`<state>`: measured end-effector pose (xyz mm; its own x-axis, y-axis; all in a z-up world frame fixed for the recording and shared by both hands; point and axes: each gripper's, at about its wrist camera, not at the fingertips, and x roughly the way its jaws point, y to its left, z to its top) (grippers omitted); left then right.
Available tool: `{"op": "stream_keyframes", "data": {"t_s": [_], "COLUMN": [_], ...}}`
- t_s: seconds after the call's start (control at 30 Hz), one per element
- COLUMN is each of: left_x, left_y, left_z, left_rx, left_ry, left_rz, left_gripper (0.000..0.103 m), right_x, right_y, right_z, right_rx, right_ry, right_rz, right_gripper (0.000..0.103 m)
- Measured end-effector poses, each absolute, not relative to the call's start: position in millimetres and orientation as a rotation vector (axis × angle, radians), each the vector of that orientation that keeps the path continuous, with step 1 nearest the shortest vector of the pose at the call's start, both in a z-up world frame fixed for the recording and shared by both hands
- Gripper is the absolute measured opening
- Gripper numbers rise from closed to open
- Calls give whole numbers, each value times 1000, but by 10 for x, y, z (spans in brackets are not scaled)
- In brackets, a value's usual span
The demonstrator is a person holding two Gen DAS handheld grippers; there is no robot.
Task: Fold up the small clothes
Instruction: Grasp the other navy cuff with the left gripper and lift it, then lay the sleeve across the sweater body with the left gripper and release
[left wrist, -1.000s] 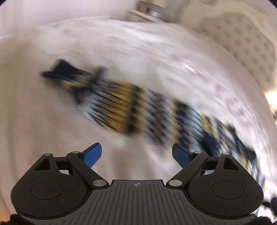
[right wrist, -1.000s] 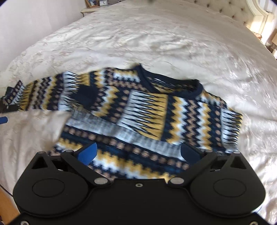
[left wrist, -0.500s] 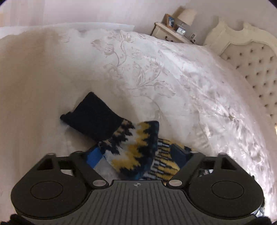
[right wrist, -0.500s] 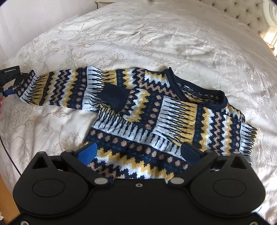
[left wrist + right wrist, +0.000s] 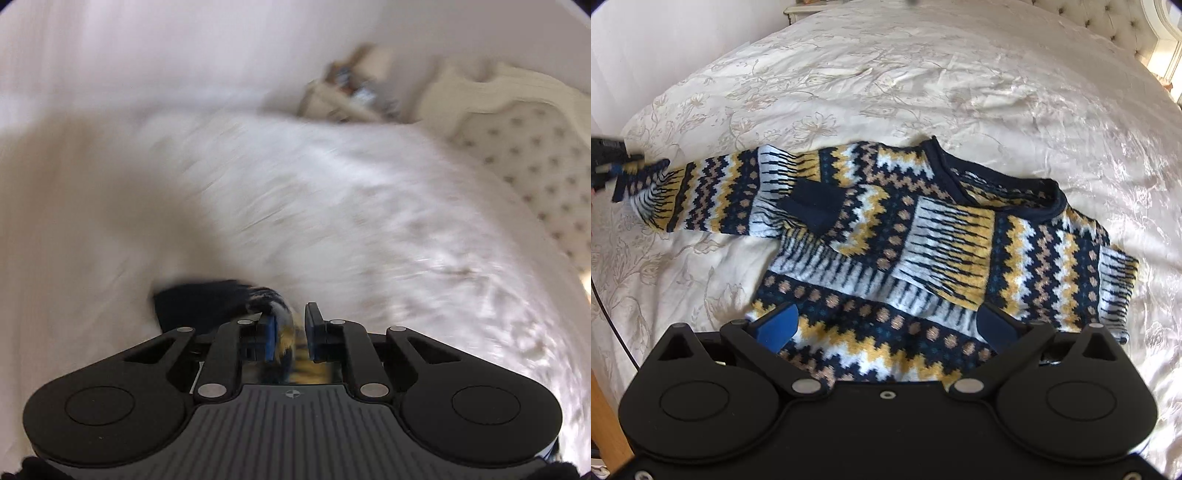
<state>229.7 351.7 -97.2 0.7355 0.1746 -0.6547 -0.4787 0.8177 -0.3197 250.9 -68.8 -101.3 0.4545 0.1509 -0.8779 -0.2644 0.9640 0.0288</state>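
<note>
Right wrist view looks down on a patterned sweater (image 5: 923, 243) lying flat on a bed (image 5: 923, 74) with a cream floral cover. The knit is navy, yellow, white and tan in zigzag bands, with a navy collar (image 5: 1008, 184) toward the headboard (image 5: 1108, 22) side. One sleeve (image 5: 701, 195) stretches out straight to the picture's left, and its navy cuff reaches the left gripper (image 5: 605, 162), which shows as a dark, blurred shape at the frame's edge. The other sleeve is folded across the chest, its navy cuff (image 5: 816, 206) resting on the body of the sweater. The right gripper (image 5: 886, 325) hovers over the hem with its blue-padded fingers (image 5: 775, 325) spread wide, nothing between them; whether the tips touch the knit I cannot tell.

Left wrist view is smeared by motion. The left gripper (image 5: 290, 339) has its fingers drawn close together on the sleeve end: yellow and navy knit is pinched between the blue pads (image 5: 269, 338), and the dark cuff (image 5: 199, 302) sticks out ahead and to the left of them, above the pale cover. Beyond lie the blurred bed (image 5: 332, 203), a tufted headboard (image 5: 524, 147) at the right, and a nightstand (image 5: 343, 99) with small, unreadable items against a pale wall.
</note>
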Motion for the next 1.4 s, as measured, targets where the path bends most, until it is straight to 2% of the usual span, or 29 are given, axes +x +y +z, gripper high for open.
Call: {"op": "stream_keyframes", "data": {"t_s": [0.27,0.57,0.67,0.87,1.17,1.27,1.33,1.4], "left_x": [2518,2729,2683,2497,2708,2775,2831,2836], "left_y": [1806,-296,-709,-723,287,490,523,585], "left_z": [-292,-672,-830,-951,-1369,-1486,-1572,-1636], "left_rx": [-264,-175,-111,-46,-9,-20,-22,-30], "left_ry": [557,683,741,811,1026,1029,1036,1042], "left_rz": [52,-302,-357,-288,-10,-7,-17,-27], "left_gripper": [16,17,25,30,31,31,31,32], "right_x": [2380,2180,2134,2207,2831,3132,3304,3480], "right_y": [-1306,-2322,-2559,-2733,-2423,-2226,-2098,-1973], "right_z": [-1028,-973,-975,-1002,-1069,-1095,-1123,-1177], "right_rx": [-68,16,34,94,193,175,158,145], "right_ry": [1050,1018,1014,1014,1002,1012,1018,1027], "right_rz": [284,196,179,209,251,272,296,314], "right_gripper": [102,102,102,102,101,92,79,72]}}
